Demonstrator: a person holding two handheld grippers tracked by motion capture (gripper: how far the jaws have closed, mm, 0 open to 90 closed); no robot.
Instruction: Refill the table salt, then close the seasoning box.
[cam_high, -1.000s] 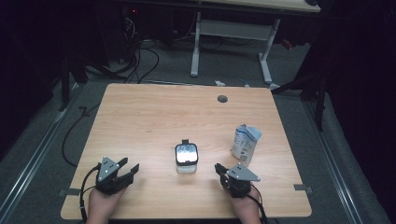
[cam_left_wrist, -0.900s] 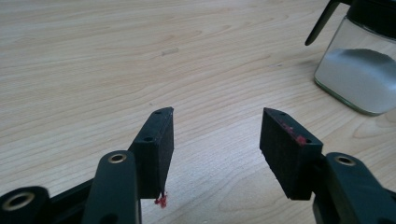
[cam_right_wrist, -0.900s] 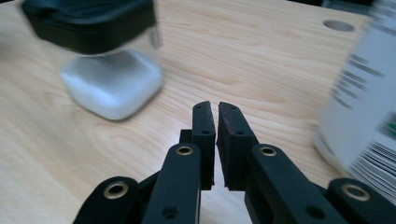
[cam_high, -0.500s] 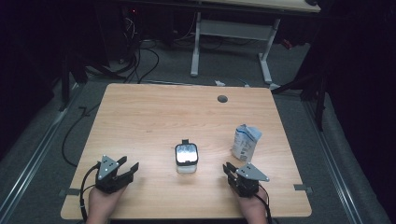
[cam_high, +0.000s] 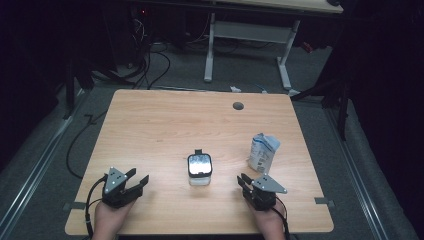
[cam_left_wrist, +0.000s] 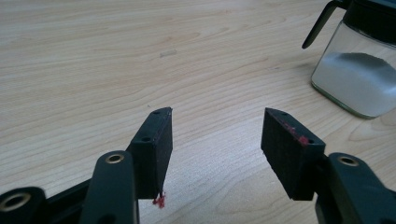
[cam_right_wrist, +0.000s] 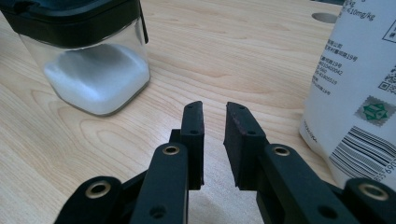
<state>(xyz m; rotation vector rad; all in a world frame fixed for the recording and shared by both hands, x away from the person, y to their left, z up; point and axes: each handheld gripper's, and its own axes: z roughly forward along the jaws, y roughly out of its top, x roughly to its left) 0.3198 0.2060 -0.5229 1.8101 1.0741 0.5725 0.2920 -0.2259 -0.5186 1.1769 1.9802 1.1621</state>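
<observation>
A square glass jar (cam_high: 200, 168) with a black lid and white powder inside stands at the front middle of the wooden table (cam_high: 165, 125). A white printed bag (cam_high: 262, 152) stands upright to its right. My left gripper (cam_high: 137, 178) rests near the front left edge, its jaws wide open and empty (cam_left_wrist: 217, 126); the jar (cam_left_wrist: 355, 70) is ahead to its right. My right gripper (cam_high: 243, 179) sits just in front of the bag, jaws a narrow gap apart with nothing between them (cam_right_wrist: 215, 109), between the jar (cam_right_wrist: 93, 70) and the bag (cam_right_wrist: 355, 93).
A round cable hole (cam_high: 238, 106) is in the table's far side. Behind the table stand a white desk frame (cam_high: 250, 35) and loose cables (cam_high: 150, 60) on the dark floor. Tape marks (cam_high: 322, 201) lie at the front corners.
My right gripper has shifted a little to the right, toward the bag. The left gripper, jar and bag have stayed put.
</observation>
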